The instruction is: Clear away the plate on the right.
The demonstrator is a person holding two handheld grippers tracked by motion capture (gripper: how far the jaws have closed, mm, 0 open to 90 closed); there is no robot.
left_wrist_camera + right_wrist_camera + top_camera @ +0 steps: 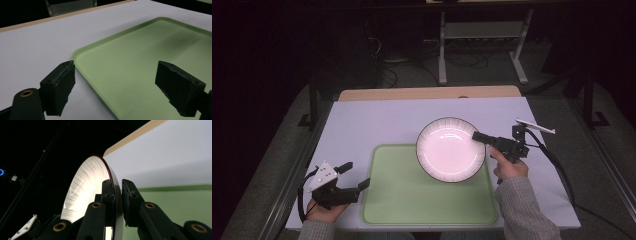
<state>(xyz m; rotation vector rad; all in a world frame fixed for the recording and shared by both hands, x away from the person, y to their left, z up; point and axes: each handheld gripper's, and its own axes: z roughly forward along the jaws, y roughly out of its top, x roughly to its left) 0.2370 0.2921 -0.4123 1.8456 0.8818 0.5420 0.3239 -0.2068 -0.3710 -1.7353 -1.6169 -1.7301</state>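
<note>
Step in hand: plate transfer. Right claw (476,135) pinches rim of white plate (450,149), held over far right corner of green tray (427,200) on bench (372,125). Left claw (354,175) spread, empty, beside tray's left edge. Next: lower plate flat onto tray, then release.

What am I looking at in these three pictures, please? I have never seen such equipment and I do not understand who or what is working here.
No machine works here: a person at a table holds hand tools, each ending in black tongs with a small camera. One picture looks down from above; the other two look along each tool's tongs. On the white table lies a green tray. The right tongs are shut on the rim of a white plate with a dark edge, holding it tilted above the tray's far right corner. The left tongs are open and hold nothing, resting by the tray's left edge.
</note>
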